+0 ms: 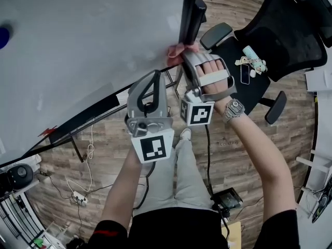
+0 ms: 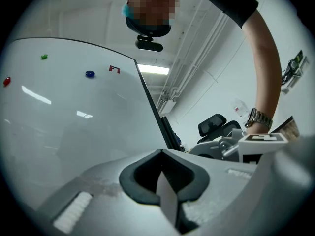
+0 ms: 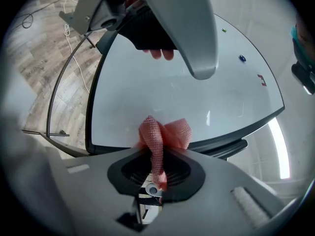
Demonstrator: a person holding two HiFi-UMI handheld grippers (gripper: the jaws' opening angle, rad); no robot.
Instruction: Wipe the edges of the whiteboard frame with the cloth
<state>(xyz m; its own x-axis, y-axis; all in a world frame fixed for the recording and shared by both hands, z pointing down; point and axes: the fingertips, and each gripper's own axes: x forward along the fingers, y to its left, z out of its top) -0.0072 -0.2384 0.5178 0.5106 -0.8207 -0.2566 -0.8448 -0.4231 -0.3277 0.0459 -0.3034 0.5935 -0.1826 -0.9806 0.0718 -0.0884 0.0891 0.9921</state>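
The whiteboard [image 1: 78, 45] fills the upper left of the head view, bounded by a black frame [image 1: 188, 9]. My right gripper [image 1: 188, 56] is shut on a pink mesh cloth [image 1: 177, 50] and presses it against the frame at the board's lower right corner. The right gripper view shows the cloth [image 3: 162, 134] bunched between the jaws of the right gripper [image 3: 157, 149], touching the dark frame [image 3: 231, 134]. My left gripper [image 1: 154, 77] hovers just below the board's bottom edge, shut with nothing in it. Its jaws meet in the left gripper view, left gripper [image 2: 162, 156], beside the frame [image 2: 152, 107].
A black office chair [image 1: 280, 40] with small items on its seat stands right of the board. Cables and a power strip [image 1: 79, 197] lie on the wooden floor. A blue magnet [image 1: 4, 35] sticks on the board. The board's stand leg [image 1: 77, 147] runs below.
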